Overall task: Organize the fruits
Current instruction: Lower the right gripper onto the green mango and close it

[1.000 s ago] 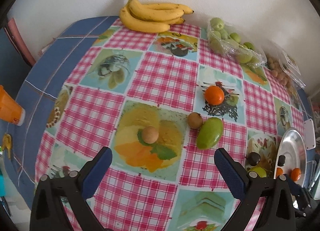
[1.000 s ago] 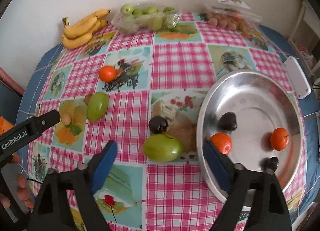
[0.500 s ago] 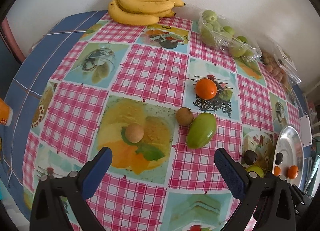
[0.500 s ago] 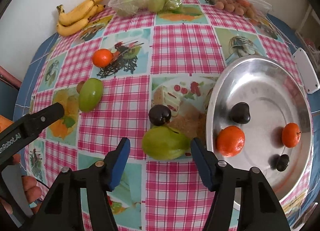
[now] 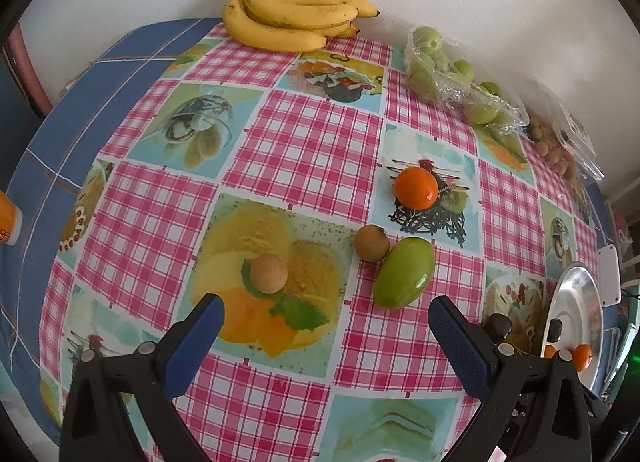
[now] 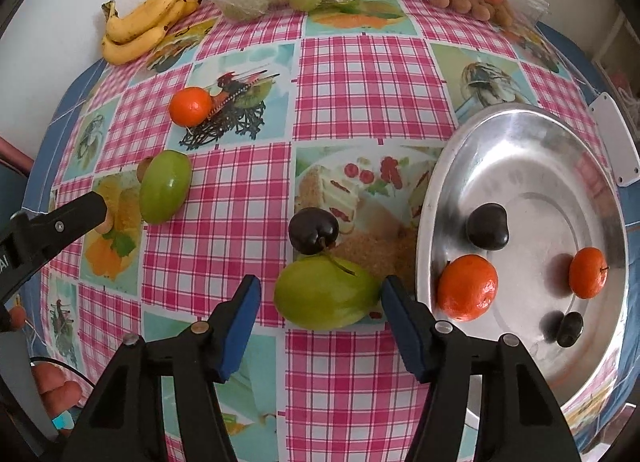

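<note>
My right gripper [image 6: 320, 298] is open, its blue pads on either side of a green mango [image 6: 326, 292] lying on the checked tablecloth; the right pad is close to or touching it. A dark plum [image 6: 313, 230] sits just behind the mango. The metal plate [image 6: 536, 129] to the right holds two oranges [image 6: 467, 288], a dark plum [image 6: 487, 226] and a small dark fruit [image 6: 569, 329]. My left gripper [image 5: 326, 318] is open above the cloth, with a tan round fruit [image 5: 269, 274], a brown fruit [image 5: 371, 242], a second green mango [image 5: 405, 272] and an orange [image 5: 416, 187] ahead of it.
Bananas [image 5: 292, 23] lie at the far edge by the wall. A plastic bag of green fruit [image 5: 456, 77] and a pack of small brown fruit [image 6: 468, 1] sit along the back. A white device [image 6: 614, 145] lies right of the plate. An orange cup [image 5: 8, 217] stands at far left.
My right gripper has moved forward and narrowed around the near green mango. My left gripper has moved closer to the tan fruit and shifted slightly right.
</note>
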### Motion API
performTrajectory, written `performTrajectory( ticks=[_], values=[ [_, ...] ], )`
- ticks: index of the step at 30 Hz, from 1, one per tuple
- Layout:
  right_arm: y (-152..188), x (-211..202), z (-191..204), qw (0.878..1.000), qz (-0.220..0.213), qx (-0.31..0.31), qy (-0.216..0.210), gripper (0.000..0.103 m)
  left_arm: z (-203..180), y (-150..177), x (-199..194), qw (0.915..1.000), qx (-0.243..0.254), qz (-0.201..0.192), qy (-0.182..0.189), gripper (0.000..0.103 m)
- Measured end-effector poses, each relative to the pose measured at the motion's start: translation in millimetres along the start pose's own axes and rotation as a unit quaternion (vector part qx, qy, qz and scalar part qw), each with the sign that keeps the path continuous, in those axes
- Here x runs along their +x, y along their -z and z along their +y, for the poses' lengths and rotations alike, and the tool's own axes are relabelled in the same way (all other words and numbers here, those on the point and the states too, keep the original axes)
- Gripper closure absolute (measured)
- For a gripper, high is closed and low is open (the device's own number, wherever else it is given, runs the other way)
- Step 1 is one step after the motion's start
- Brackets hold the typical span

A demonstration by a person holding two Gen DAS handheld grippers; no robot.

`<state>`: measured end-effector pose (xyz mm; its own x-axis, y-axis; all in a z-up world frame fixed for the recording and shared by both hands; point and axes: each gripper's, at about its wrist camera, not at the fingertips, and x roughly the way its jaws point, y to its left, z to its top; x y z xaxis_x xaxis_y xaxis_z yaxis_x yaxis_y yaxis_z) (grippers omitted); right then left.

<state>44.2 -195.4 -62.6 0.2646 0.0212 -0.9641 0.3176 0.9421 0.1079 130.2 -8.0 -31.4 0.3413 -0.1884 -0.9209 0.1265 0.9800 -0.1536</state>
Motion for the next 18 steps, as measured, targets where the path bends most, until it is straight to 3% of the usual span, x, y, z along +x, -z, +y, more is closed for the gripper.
performTrajectory(
  ticks=[8, 18],
  values=[
    [0.3, -1.1, 0.1, 1.000, 0.001, 0.004, -0.023, 0.039, 1.2, -1.3, -0.3, 1.0000, -0.003, 0.000, 0.000, 0.000],
    [-3.2, 6.9, 2.8, 1.000, 0.006, -0.009, -0.002, 0.045, -0.7, -1.2, 4.8, 0.9998, 0.006, 0.015, -0.008, 0.000]
  ],
)
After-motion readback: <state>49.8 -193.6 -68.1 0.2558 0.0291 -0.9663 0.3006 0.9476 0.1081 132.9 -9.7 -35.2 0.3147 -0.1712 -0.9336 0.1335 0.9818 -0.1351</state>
